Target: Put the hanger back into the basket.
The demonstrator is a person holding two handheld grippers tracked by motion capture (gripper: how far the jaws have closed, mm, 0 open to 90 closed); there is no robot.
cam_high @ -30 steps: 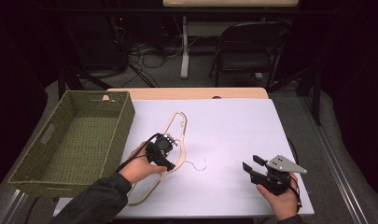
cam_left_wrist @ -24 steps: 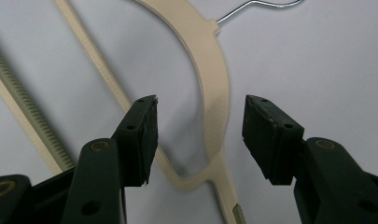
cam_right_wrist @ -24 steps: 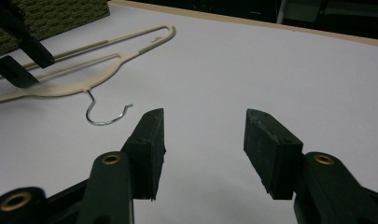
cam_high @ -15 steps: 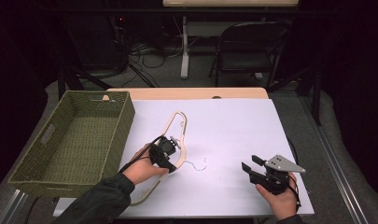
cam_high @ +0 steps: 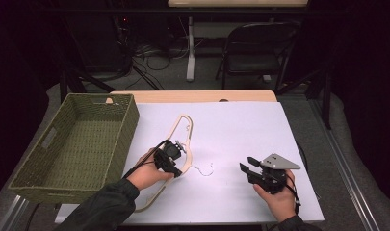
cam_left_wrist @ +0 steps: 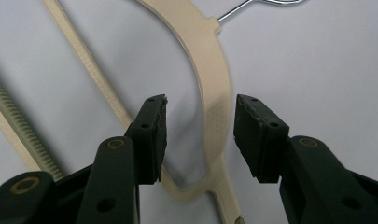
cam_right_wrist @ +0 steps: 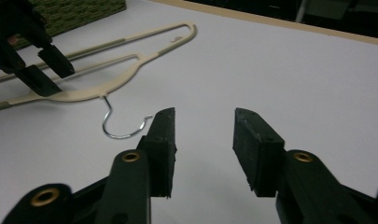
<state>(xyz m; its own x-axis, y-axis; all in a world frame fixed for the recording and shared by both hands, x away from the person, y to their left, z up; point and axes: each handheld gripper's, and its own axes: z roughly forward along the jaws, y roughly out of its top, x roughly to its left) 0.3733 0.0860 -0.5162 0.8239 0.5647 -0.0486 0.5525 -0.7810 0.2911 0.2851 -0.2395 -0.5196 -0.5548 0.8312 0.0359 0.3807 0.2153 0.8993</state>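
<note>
Green basket [cam_high: 77, 144] sits left of the hanger [cam_high: 180, 139]

The person wears dark olive-grey long sleeves [cam_high: 98, 208]. The left claw [cam_high: 175, 161] is matte black, with a thin black cable looping from its body. The right claw [cam_high: 246, 171] is black too, topped by a grey three-cornered plate [cam_high: 278, 162] dotted with small holes. Both have blocky black fingers [cam_left_wrist: 154, 130] with small screws and brass-coloured pivot rings.
</note>
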